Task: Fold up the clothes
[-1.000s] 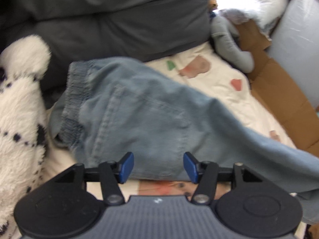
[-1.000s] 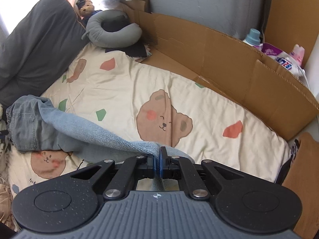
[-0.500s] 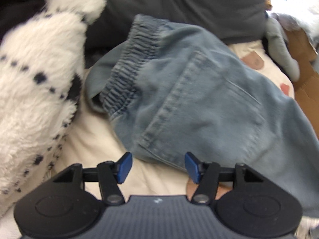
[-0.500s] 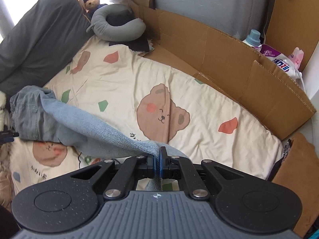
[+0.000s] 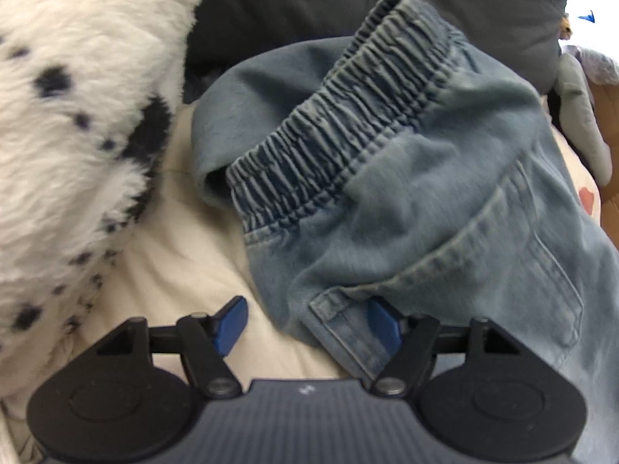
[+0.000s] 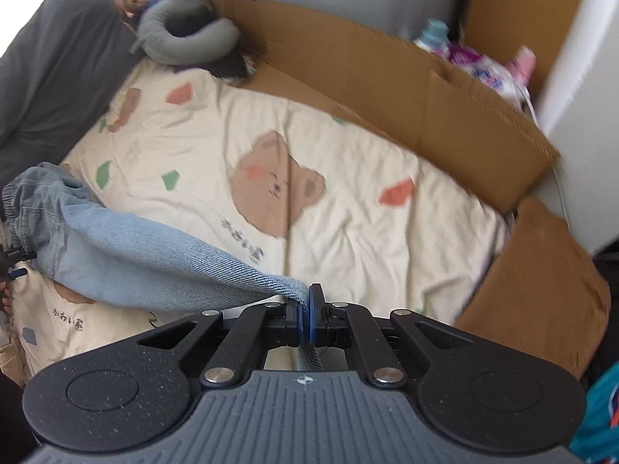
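Left wrist view: the left gripper (image 5: 307,323) stands with its blue pads wide apart over the jeans (image 5: 425,201), whose corner seam lies between them and drapes over the pad at 3 o'clock. The elastic waistband (image 5: 348,116) bunches toward 12 o'clock, a spotted white plush toy (image 5: 73,123) fills 9 to 11 o'clock, and a dark grey pillow (image 5: 483,7) sits behind. Right wrist view: the right gripper (image 6: 308,319) is clamped tight on the hem of a jeans leg (image 6: 154,266), which stretches off toward 9 o'clock above the cream bear-print bedsheet (image 6: 348,232). A grey neck pillow (image 6: 185,34) rests at 11 o'clock, and a cardboard wall (image 6: 445,116) borders the bed from 12 to 3 o'clock.
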A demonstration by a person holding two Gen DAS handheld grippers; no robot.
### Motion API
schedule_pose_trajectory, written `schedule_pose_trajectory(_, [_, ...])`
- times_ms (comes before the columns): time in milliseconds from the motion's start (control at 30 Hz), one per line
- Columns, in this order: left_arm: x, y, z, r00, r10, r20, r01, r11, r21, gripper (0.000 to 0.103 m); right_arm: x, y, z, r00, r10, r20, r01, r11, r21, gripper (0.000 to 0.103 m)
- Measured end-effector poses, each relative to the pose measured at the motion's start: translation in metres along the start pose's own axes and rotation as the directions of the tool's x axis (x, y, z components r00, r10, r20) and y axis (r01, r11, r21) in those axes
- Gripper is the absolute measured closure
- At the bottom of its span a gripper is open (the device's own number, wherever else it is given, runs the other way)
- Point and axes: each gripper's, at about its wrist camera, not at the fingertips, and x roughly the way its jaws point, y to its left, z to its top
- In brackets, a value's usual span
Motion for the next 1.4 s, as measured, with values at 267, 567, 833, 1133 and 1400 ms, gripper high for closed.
schedule_pose_trajectory(267, [0.020, -0.007, 0.024, 1.000, 0.020, 0.007, -0.020, 1.000, 0.014, 0.023, 0.043, -0.013, -0.002, 0.998, -0.038, -0.044, 0.039, 0.999, 0.023, 0.103])
schedule_pose_trajectory(567, [0.017, -0.024, 0.048, 0.998, 0.061, 0.034, -0.063, 0.996, 0.056, 0.033, 0.120, -0.036, 0.035, 0.994, -0.094, -0.060, 0.095, 0.995, 0.005, 0.101])
schedule_pose_trajectory(833, [-0.005, -0.032, 0.066, 0.997, 0.050, 0.051, -0.051, 0.998, 0.033, 0.080, 0.167, -0.041, 0.051, 0.987, -0.130, -0.098, 0.131, 0.991, 0.005, 0.068])
schedule_pose_trajectory(1133, [-0.051, -0.052, 0.094, 0.997, -0.021, 0.068, 0.015, 0.996, 0.086, 0.088, 0.143, -0.046, 0.025, 0.998, -0.016, -0.068, 0.023, 0.994, 0.107, 0.047])
schedule_pose_trajectory(1400, [-0.104, -0.110, 0.116, 0.982, -0.149, 0.116, 0.131, 0.980, 0.150, 0.089, 0.127, -0.064, -0.011, 0.996, 0.075, -0.050, -0.063, 0.976, 0.210, 0.037])
